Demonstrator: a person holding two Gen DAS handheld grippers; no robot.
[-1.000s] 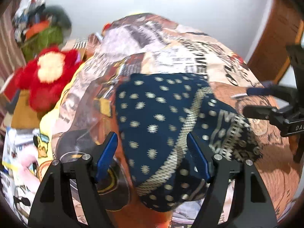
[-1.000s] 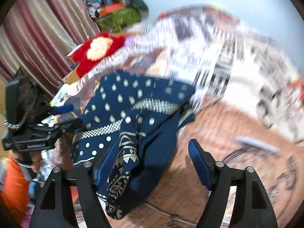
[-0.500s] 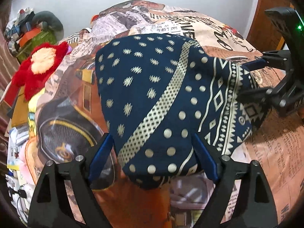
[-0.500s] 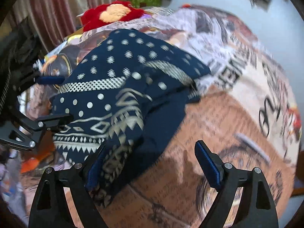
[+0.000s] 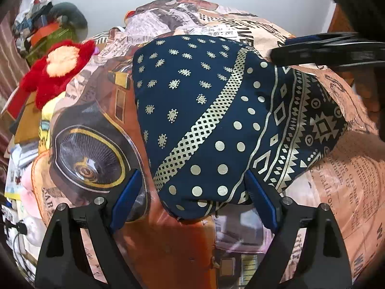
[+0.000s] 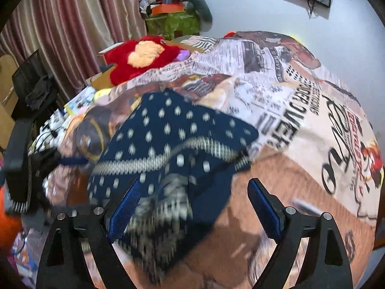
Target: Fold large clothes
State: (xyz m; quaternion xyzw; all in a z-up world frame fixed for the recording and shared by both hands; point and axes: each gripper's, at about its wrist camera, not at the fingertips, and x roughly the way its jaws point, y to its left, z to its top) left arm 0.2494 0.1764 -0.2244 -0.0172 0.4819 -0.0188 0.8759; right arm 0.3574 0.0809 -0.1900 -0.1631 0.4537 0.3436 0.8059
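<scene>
Curtains [image 6: 60, 24] hang on the left, pink and striped. Next comes a red plush toy [image 6: 142, 55], then the bed [image 6: 300, 110] with its newspaper-print cover, then a white wall [image 6: 252, 4]. The navy patterned cloth [image 5: 216, 110] lies folded on the bed. The left gripper [image 5: 192, 200] and the right gripper [image 6: 192, 207] both stand wide apart, holding nothing.

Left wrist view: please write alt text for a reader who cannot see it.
A folded navy cloth with pale dots and geometric borders lies on a newspaper-print bedsheet. The open left tongs frame its near edge without touching; a red plush toy sits at far left.
</scene>
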